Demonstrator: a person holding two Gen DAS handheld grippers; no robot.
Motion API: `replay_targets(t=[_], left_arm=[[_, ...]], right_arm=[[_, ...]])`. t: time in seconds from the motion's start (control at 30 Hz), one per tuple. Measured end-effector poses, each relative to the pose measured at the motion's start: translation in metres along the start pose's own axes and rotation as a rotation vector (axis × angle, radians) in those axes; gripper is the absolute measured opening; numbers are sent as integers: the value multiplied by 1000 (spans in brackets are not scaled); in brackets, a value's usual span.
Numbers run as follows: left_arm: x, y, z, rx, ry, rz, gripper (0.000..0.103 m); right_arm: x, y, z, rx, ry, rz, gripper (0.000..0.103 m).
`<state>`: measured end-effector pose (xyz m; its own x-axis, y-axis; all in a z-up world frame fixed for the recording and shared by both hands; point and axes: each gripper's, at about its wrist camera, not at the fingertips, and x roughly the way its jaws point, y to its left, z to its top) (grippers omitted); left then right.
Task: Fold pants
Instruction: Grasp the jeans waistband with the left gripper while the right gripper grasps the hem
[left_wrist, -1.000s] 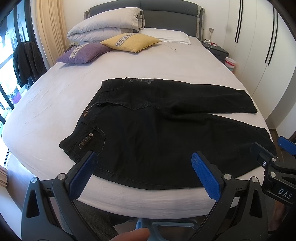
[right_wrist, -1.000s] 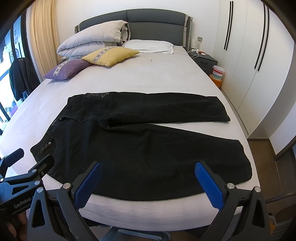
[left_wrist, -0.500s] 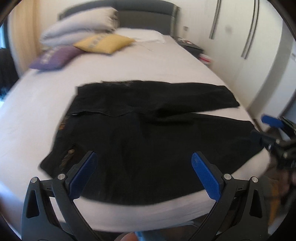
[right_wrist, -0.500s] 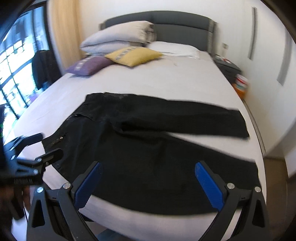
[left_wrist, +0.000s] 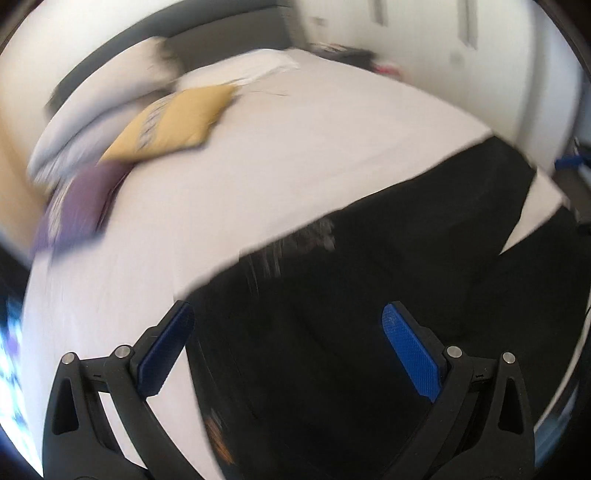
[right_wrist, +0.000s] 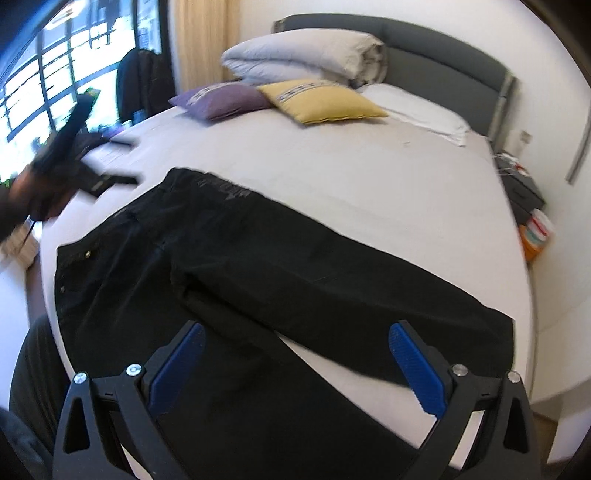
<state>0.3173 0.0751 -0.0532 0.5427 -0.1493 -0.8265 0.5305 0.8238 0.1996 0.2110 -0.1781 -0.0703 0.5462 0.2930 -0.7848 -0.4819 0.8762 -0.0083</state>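
Black pants (right_wrist: 258, 266) lie flat on the white bed (right_wrist: 369, 177), waist to the left, two legs spread to the right. My right gripper (right_wrist: 295, 350) is open and empty, hovering over the near leg. My left gripper (left_wrist: 286, 345) is open and empty, over the waist end of the pants (left_wrist: 369, 295); that view is blurred. In the right wrist view the left gripper (right_wrist: 70, 155) shows blurred at the far left, beside the waistband.
A yellow cushion (right_wrist: 321, 98), a purple cushion (right_wrist: 221, 99) and stacked grey pillows (right_wrist: 306, 55) sit at the head of the bed. A nightstand (right_wrist: 521, 188) and an orange container (right_wrist: 535, 236) stand at the right. A window (right_wrist: 55, 81) is at left.
Both grippers have swung in over the bed. The left one moved toward the waist end, the right one over the legs. The pants have not moved.
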Motion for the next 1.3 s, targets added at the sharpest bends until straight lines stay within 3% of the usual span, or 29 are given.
replay_targets(t=[0.07,0.2,0.37,0.53,0.63,0.9,0.97,1.03,1.13,1.2,1.3], left_arm=[[35,12,25,111,63,-38,103],[90,23,47,217,169,-103,103],[135,50,64,188,234,-183,97],[174,76,74,139,297,-228,71],[188,70,70,172,332,-285,71],[212,71,63,154,394,-275,71],[216,70,63,156,401,-282,62],[216,65,63,185,389,-254,35],[215,64,62,209,362,-203,15],[210,65,59,207,330,-191,8],[195,58,51,235,263,-162,7]], right_arm=[[10,-4,-1,-40,14,27,102],[33,-20,0,-82,66,67,94],[49,-48,-2,-53,90,120,93],[70,-66,-6,-34,116,149,89],[82,-71,-2,-32,122,165,87],[89,-71,13,-72,109,191,83],[90,-71,17,-88,108,186,81],[91,-73,21,-92,106,181,79],[93,-78,31,-86,98,164,77],[96,-82,38,-77,89,150,77],[102,-88,49,-77,74,121,77]])
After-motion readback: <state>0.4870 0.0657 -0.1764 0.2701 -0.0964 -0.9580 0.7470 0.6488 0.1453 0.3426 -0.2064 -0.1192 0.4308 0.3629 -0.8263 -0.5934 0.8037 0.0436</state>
